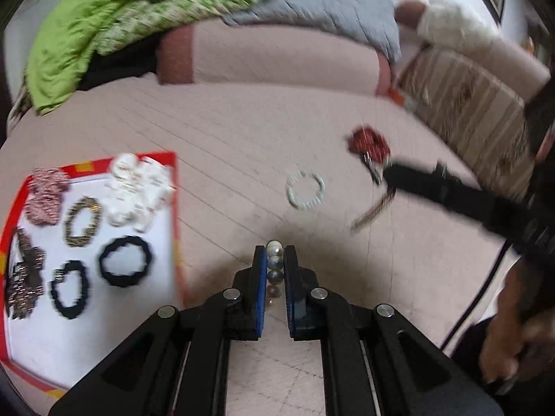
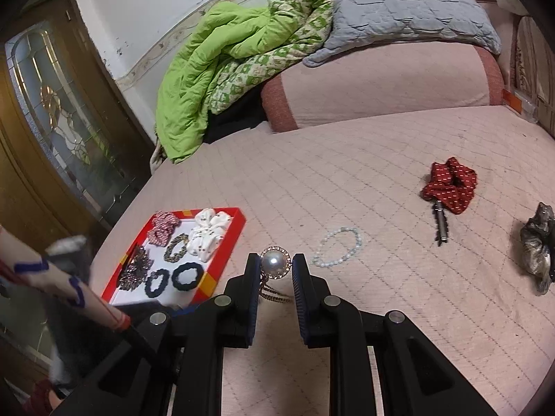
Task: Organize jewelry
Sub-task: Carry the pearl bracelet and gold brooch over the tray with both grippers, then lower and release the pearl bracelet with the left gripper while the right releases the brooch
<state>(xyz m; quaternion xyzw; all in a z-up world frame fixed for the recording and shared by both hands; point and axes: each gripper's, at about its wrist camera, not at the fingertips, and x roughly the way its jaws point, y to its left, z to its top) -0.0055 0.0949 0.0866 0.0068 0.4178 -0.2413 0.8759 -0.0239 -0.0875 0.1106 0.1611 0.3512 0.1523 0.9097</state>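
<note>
My left gripper is shut on a string of grey and white pearl beads, held just above the pink bedspread. A red-rimmed white tray lies to its left with scrunchies and bracelets in it; it also shows in the right wrist view. My right gripper is shut on a pearl brooch bracelet with a rhinestone rim. A pale bead bracelet lies just beyond it and shows in the left wrist view. A red scrunchie and a metal hair clip lie far right.
A dark grey scrunchie lies at the right edge. A pink bolster, a green quilt and a grey blanket lie at the back. A wooden glass-paned door stands left of the bed.
</note>
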